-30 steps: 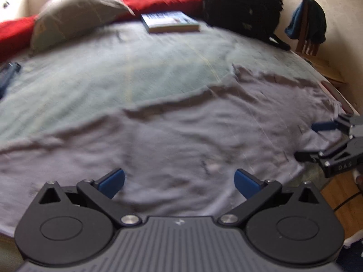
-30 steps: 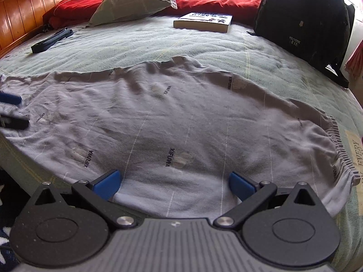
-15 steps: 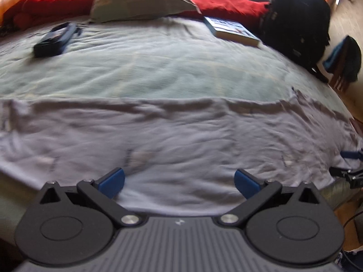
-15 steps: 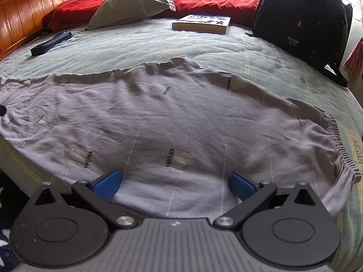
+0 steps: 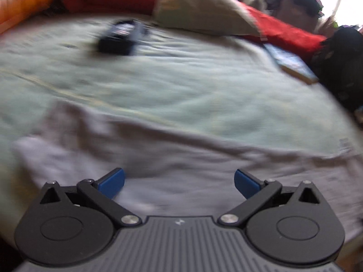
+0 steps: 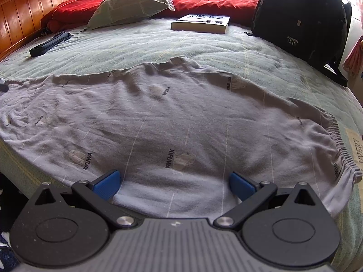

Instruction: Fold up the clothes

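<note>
Both grippers over the grey garment, jaws wide apart, holding nothing.
We note the grey garment point(image 6: 172, 122) lies spread flat on the bed point(image 6: 140, 45), nearer us than the book point(image 6: 202, 22); right gripper point(image 6: 173, 184) and left gripper point(image 5: 179, 182) sit at its near edge.

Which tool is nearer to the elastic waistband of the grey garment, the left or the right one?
Right. The right tool hovers open over the grey garment, with the waistband just to its right. The left tool is open at the opposite end; no waistband shows there.
</note>
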Demonstrator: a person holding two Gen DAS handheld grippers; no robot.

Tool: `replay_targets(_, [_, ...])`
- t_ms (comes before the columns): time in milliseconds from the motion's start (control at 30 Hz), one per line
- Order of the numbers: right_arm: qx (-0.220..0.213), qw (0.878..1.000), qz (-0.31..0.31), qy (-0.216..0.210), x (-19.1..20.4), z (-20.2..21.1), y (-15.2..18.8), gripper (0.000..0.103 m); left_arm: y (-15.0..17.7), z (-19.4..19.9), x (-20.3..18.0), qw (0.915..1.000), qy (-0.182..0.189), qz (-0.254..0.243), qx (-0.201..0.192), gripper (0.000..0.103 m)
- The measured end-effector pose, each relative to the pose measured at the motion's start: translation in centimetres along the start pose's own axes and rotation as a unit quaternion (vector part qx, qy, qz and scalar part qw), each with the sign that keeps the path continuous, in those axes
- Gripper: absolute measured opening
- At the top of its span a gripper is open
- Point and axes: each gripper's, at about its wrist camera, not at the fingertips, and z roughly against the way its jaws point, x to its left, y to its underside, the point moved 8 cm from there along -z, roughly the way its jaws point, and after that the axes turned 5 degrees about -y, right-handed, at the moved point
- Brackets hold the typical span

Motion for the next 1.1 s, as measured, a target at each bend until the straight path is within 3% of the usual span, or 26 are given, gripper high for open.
replay_targets(67, [-0.001, 1.000, 0.000, 0.000, 0.0, -0.1, 0.0, 0.103, -0.2, 0.5, 1.1, 0.9999, -0.002, 0.010, -0.001, 0.102])
replay_targets(200, [-0.002, 1.000, -0.004, 0.004, 0.0, -0.1, 0.0, 0.103, -1.1, 1.7, -1.0, 0.9964, 0.083, 0.016, -0.011, 0.102])
replay_targets(300, [-0.001, 1.000, -0.004, 0.007, 0.0, -0.2, -0.1, 0.103, -1.0, 1.5, -3.5, 0.9937, 0.111, -0.009, -0.009, 0.102])
replay_targets(533, [0.000, 1.000, -0.004, 0.013, 0.1, -0.2, -0.1, 0.103, 0.7, 0.9, -3.0, 0.9937, 0.111, -0.012, -0.012, 0.102])
replay_targets(700, [0.001, 1.000, -0.007, 0.014, 0.1, -0.2, -0.1, 0.103, -1.1, 1.9, -0.8, 0.9927, 0.114, 0.005, -0.041, 0.102])
replay_targets(867, [-0.006, 1.000, -0.011, 0.019, 0.2, -0.2, 0.0, 0.103, -2.7, -0.9, 2.4, 0.9929, 0.100, 0.056, -0.031, 0.102])
replay_targets(1100, [-0.007, 1.000, -0.012, 0.017, 0.1, -0.3, 0.0, 0.103, -3.8, -0.2, 5.1, 0.9926, 0.073, 0.086, -0.045, 0.101])
